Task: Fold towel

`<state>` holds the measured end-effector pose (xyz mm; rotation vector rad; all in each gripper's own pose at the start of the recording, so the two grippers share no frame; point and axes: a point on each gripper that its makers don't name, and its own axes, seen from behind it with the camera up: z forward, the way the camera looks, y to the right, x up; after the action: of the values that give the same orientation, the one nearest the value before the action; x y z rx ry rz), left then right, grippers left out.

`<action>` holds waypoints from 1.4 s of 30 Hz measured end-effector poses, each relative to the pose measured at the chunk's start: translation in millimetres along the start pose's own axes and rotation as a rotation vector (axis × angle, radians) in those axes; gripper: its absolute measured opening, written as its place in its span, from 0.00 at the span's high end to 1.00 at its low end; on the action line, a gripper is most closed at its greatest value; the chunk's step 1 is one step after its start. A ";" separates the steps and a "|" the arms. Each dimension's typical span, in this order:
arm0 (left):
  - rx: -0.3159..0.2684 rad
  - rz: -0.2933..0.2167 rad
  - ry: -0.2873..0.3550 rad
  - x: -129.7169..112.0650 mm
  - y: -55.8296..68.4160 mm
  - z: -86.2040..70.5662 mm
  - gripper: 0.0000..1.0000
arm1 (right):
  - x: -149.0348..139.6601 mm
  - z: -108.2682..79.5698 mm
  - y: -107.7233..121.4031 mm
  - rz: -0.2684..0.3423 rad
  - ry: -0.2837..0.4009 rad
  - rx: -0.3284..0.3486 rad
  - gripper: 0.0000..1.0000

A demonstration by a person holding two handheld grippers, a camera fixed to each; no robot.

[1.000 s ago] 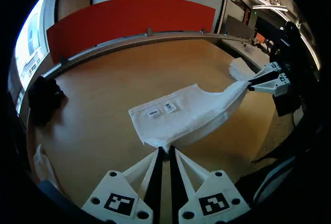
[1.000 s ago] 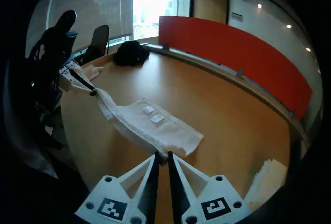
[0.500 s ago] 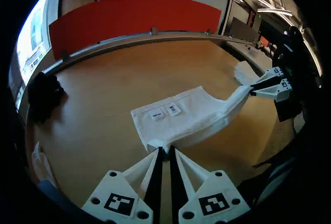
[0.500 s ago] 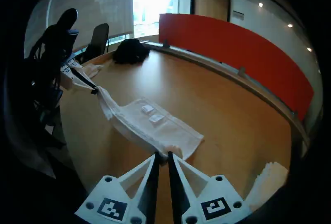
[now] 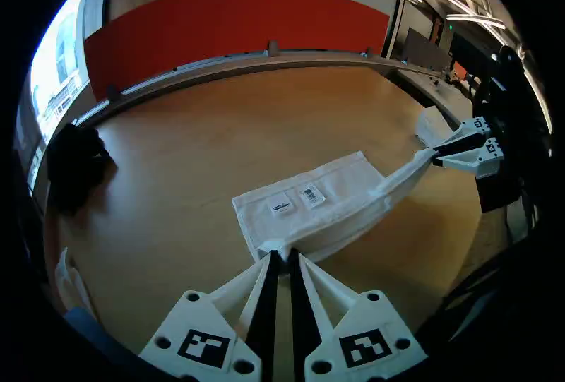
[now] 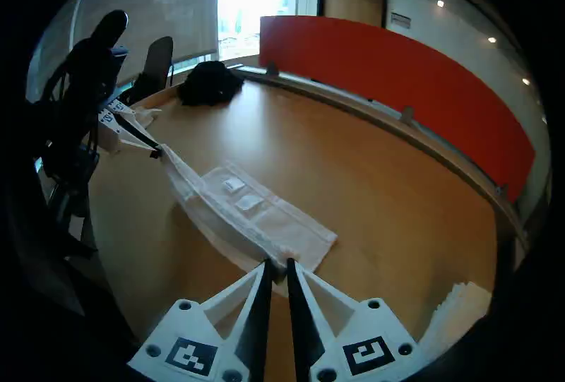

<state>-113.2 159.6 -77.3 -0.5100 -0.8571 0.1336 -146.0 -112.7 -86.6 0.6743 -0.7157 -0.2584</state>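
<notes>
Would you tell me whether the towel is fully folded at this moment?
Not fully: the towel lies partly flat on the table, its near edge raised between the left gripper and right gripper.

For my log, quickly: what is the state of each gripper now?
Left gripper: shut on the towel.
Right gripper: shut on the towel.

1. An office meeting room: a broad wooden desk [image 5: 212,135] backed by a long red divider screen [image 5: 233,22].
2. Office chairs [image 6: 161,57] stand by a bright window [image 6: 254,1] with a blind [image 6: 176,8].
3. Strip lights [image 5: 470,18] line the ceiling.
</notes>
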 end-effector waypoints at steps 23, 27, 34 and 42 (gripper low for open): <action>0.033 0.001 -0.034 1.1 -18.8 42.4 0.88 | -13.3 40.2 19.2 0.037 -0.047 -0.009 0.85; 0.035 0.005 -0.042 -0.2 -20.9 48.4 0.89 | -16.2 44.4 20.4 0.037 -0.055 -0.010 0.85; 0.033 0.033 -0.042 -1.4 -21.7 62.0 0.88 | -22.9 55.0 27.3 0.037 -0.071 -0.022 0.85; 0.040 0.053 -0.051 -8.1 -24.3 78.7 0.87 | -32.9 69.2 31.9 0.069 -0.085 -0.032 0.85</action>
<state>-179.7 165.4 -28.5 -0.4931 -0.8895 0.2126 -217.3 -107.2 -44.4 0.6101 -0.8135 -0.2361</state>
